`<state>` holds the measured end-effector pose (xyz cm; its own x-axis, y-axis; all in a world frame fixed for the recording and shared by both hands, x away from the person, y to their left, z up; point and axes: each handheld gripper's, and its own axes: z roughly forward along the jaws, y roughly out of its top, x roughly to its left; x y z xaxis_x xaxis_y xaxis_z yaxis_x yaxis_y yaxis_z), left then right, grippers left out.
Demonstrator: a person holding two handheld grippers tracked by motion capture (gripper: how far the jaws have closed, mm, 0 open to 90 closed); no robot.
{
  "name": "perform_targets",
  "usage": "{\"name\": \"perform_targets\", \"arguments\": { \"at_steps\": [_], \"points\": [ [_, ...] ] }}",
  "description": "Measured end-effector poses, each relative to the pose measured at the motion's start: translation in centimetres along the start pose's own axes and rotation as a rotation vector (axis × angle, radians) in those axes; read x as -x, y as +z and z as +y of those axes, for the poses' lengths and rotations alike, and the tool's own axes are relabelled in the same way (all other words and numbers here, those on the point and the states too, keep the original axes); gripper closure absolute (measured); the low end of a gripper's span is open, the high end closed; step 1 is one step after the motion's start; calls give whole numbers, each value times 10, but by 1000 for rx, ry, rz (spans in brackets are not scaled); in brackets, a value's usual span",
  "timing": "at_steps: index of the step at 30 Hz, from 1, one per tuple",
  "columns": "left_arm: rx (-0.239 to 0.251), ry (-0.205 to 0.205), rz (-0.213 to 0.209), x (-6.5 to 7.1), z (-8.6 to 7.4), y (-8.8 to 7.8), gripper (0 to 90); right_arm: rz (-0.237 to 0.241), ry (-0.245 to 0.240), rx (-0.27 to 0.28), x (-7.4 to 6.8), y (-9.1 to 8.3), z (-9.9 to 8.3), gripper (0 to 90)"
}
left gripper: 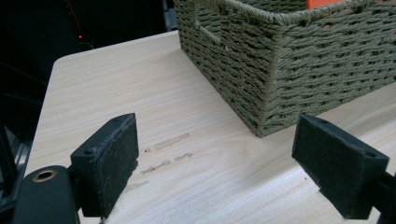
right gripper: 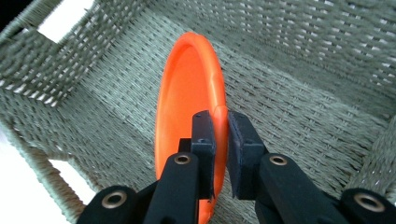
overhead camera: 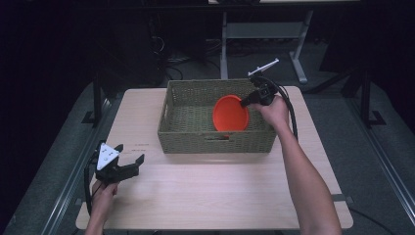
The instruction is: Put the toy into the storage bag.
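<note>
The right tongs (right gripper: 220, 135) are clamped on the rim of the orange plate (overhead camera: 230, 113), which stands on edge inside the basket (overhead camera: 186, 133), toward its right half. The left tongs (overhead camera: 128, 162) gape wide and hold nothing, near the basket's front left corner on the table (overhead camera: 215, 186).

L tool (overhead camera: 128, 155) agape, R tool (right gripper: 221, 126) clamped

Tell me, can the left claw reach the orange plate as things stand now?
Probably not directly: the left claw rests open on the table, the basket wall stands between, and the right claw grips the orange plate.
</note>
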<state>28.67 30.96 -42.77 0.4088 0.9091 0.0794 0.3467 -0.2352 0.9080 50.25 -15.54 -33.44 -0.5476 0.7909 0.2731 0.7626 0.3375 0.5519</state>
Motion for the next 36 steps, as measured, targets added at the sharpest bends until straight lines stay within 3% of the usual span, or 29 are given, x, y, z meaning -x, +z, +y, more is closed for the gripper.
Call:
{"name": "perform_targets", "arguments": {
  "at_steps": [11,14,20,29,36],
  "points": [
    [0,4,0,0,0,-1,141,11,20,-24,2,8,-3,796],
    [0,3,0,0,0,-1,141,6,24,-22,3,8,-2,731],
    [0,2,1,0,0,-1,141,-13,50,-50,9,7,-5,686],
    [6,3,6,-1,0,-1,141,-22,75,-35,16,5,-9,645],
    [-2,0,10,0,1,0,141,61,105,-21,23,3,-17,600]
  ]
}}
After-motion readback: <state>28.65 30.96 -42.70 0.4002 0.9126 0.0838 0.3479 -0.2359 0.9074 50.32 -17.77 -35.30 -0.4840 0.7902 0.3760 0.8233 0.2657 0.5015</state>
